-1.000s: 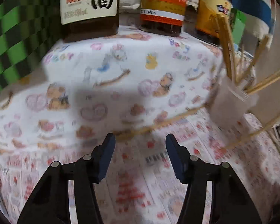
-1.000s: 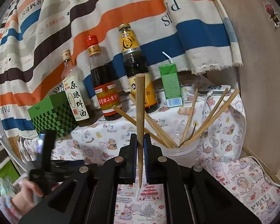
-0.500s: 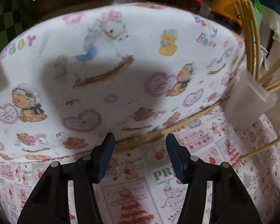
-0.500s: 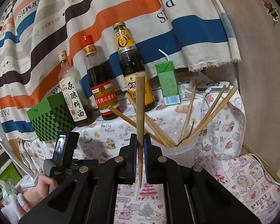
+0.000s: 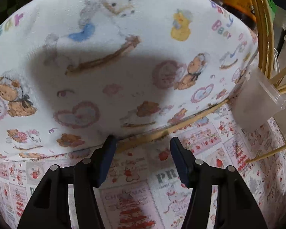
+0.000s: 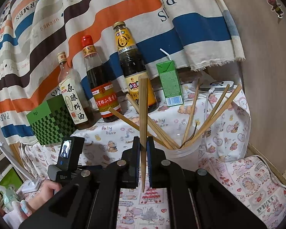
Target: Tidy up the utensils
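Observation:
A wooden chopstick (image 5: 181, 125) lies on the printed cloth along the foot of a cloth-covered step. My left gripper (image 5: 142, 143) is open and straddles its near end, low over the cloth. My right gripper (image 6: 143, 145) is shut on another chopstick (image 6: 143, 114), held upright just left of and in front of a translucent plastic cup (image 6: 183, 154). The cup holds several chopsticks and also shows at the right of the left wrist view (image 5: 257, 103).
Three sauce bottles (image 6: 102, 87), a green juice carton (image 6: 169, 84) and a green checkered box (image 6: 51, 118) stand on the raised step (image 5: 123, 57) before a striped cloth. A white cable (image 6: 270, 173) runs at the right. One more chopstick (image 5: 270, 152) lies right of the cup.
My left gripper has moved forward and down to the lying chopstick, its jaws still open. My right gripper holds its chopstick nearly still beside the cup.

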The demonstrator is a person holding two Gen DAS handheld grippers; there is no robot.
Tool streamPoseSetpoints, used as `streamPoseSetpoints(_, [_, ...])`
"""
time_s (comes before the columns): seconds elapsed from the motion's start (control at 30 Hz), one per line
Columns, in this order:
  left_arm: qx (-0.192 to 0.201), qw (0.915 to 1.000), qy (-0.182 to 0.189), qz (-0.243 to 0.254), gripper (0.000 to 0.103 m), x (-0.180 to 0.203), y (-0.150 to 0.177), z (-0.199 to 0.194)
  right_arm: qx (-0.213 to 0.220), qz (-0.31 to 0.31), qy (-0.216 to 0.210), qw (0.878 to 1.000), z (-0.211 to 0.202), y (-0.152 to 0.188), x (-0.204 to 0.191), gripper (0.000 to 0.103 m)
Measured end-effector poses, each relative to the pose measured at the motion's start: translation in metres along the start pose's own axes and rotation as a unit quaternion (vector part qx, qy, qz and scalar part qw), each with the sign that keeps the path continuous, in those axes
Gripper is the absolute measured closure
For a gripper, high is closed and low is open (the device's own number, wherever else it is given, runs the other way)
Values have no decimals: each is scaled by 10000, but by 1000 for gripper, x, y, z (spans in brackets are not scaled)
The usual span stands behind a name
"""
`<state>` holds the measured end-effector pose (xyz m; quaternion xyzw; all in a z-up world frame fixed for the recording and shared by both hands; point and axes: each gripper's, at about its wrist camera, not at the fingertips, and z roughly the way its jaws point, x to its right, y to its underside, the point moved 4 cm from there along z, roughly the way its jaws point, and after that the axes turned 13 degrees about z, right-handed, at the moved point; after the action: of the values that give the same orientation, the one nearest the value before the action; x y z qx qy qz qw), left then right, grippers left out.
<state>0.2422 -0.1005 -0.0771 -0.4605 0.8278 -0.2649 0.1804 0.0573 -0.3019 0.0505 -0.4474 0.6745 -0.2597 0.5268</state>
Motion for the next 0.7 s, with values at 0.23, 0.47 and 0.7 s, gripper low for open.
streamPoseSetpoints(0.23, [224,9995,116,-178,47,-7,6,-19,63,42,-44,10000,-4,-3,1,95])
streamPoseSetpoints(0.47, [173,9974,27,-692,47,-28,-2,-14,79,109,-38,9999,-6,-4,3,95])
streamPoseSetpoints(0.7, [239,9969,116,-747,46,-26,15,-10,103,108,-106,9998,-8,-5,0,95])
